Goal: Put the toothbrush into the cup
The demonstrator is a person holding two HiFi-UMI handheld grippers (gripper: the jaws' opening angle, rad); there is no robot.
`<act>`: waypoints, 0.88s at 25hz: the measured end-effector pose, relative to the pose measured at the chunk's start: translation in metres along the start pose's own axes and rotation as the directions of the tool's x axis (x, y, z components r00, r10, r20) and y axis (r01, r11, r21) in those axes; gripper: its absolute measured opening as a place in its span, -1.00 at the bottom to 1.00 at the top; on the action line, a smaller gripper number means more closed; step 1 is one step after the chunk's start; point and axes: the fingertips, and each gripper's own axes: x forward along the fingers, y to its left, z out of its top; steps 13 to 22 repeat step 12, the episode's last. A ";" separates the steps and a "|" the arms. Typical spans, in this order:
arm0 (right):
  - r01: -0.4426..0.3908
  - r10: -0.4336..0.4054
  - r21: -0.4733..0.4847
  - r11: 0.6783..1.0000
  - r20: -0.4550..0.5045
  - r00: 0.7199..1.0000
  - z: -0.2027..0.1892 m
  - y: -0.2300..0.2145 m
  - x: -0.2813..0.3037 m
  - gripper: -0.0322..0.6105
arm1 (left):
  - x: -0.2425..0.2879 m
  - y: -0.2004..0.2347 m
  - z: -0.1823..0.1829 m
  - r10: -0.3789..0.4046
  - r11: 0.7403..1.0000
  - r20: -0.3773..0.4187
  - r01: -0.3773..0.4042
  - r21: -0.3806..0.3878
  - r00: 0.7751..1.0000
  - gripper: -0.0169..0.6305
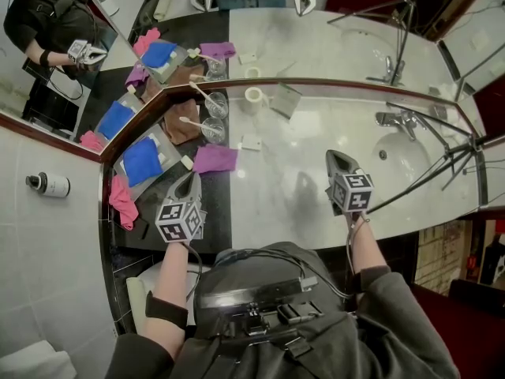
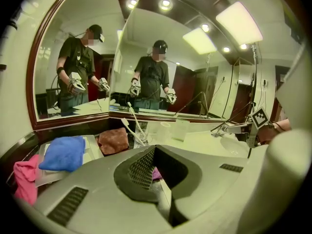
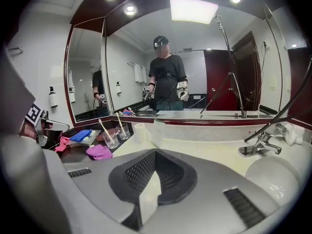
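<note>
Left tongs (image 1: 188,185) and right tongs (image 1: 339,163) clenched, empty; a careless reach could topple the far-left cup (image 1: 213,130) holding the toothbrush (image 1: 196,124).

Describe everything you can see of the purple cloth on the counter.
The purple cloth is soft-looking fabric, loosely crumpled into a roughly square heap. It lies on the counter at the seam where the dark surface meets the pale one, just in front of the nearer glass cup. Nothing rests on it.

Pale counter (image 1: 304,204) — purple cloth (image 1: 215,159), brown cloth (image 1: 183,121), glass cups (image 1: 213,129), tray (image 1: 164,147)
</note>
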 end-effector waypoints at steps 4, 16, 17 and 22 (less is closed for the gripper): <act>-0.013 0.013 0.001 1.000 0.004 1.000 0.000 0.000 0.001 -0.85 | -0.003 -0.002 -0.002 0.008 1.000 0.000 -0.008 0.000 1.000 -0.94; -0.030 0.030 0.001 1.000 -0.004 1.000 -0.007 0.000 -0.002 -0.85 | -0.008 -0.007 -0.006 0.019 1.000 -0.008 -0.019 -0.002 1.000 -0.94; -0.030 0.030 0.001 1.000 -0.004 1.000 -0.007 0.000 -0.002 -0.85 | -0.008 -0.007 -0.006 0.019 1.000 -0.008 -0.019 -0.002 1.000 -0.94; -0.030 0.030 0.001 1.000 -0.004 1.000 -0.007 0.000 -0.002 -0.85 | -0.008 -0.007 -0.006 0.019 1.000 -0.008 -0.019 -0.002 1.000 -0.94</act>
